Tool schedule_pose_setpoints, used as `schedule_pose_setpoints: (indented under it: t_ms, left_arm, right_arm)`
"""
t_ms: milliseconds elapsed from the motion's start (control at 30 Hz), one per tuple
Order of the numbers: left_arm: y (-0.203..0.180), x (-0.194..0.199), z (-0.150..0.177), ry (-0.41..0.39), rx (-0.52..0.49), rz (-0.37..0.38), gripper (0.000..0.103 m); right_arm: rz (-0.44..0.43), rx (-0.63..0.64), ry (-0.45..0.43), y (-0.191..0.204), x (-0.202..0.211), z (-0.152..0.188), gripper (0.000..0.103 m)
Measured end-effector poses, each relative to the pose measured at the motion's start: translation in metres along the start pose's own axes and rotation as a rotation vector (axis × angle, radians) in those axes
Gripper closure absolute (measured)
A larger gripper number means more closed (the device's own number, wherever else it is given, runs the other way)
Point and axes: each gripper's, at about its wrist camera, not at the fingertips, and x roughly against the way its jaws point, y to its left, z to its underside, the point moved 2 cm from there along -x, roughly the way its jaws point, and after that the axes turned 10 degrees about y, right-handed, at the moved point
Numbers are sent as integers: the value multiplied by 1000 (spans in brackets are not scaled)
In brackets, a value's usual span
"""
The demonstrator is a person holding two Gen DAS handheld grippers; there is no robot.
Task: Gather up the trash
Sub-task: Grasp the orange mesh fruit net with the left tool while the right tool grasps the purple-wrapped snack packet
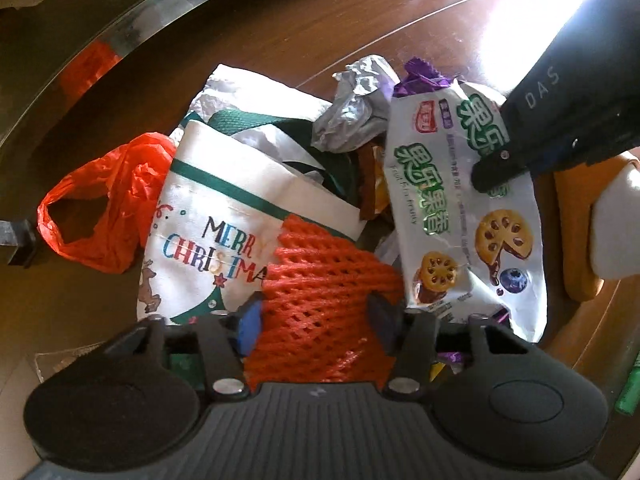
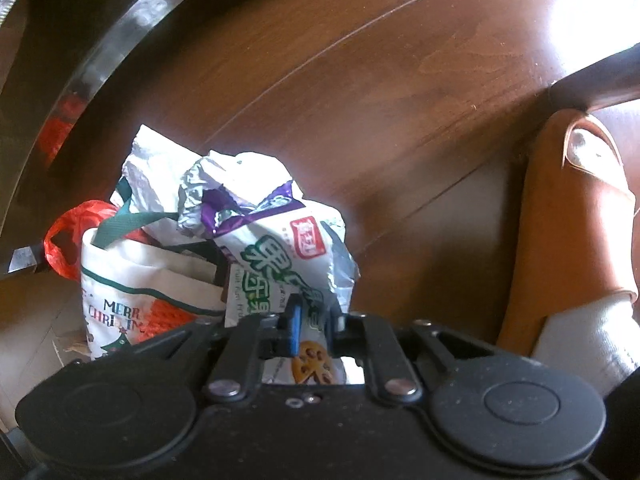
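A white "Merry Christmas" tote bag [image 1: 224, 208] [image 2: 140, 280] stands on the wooden floor, stuffed with trash. An orange foam net [image 1: 320, 300] [image 2: 168, 316] lies over its front edge, and my left gripper [image 1: 314, 320] is shut on it, one pad pressing each side. A white biscuit wrapper [image 1: 460, 208] [image 2: 288, 248] with green lettering sticks out of the bag's right side. My right gripper [image 1: 492, 172] [image 2: 314, 320] comes down from the upper right and is shut on that wrapper. A crumpled silver wrapper [image 1: 356, 108] [image 2: 192, 196] sits on top at the back.
A red plastic bag [image 1: 100, 208] [image 2: 60, 240] lies left of the tote. A person's foot in a white sock [image 1: 616, 232] [image 2: 580, 340] and an orange slipper [image 1: 576, 220] [image 2: 568, 220] stands to the right. A curved metal rim [image 1: 132, 28] [image 2: 116, 44] arcs across the upper left.
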Motion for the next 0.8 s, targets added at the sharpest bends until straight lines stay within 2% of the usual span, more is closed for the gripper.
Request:
schedule_pose_setpoints:
  t_ms: [33,67,200,367,500,800]
  left_arm:
    - [0,0,0,0,-2,2,62]
    - [-1,1,1,0,-3,2,71]
    - [-1,6,0,-4,0,30,82]
    - [-1,27,2,-11,41,57,87]
    - [3,55,7,-47,78,67,88]
    - [-1,144,31,-169,113,-3,88]
  right_arm:
    - [8,9,-6,1,0,0,98]
    - [10,17,-11,2,1,1,100]
    - [-1,30,-24,7,12,6,103]
    - [26,73,-47,19,36,16,103]
    - [26,114,-104,29,68,31,103]
    - [28,234,-276,44,158,77,103]
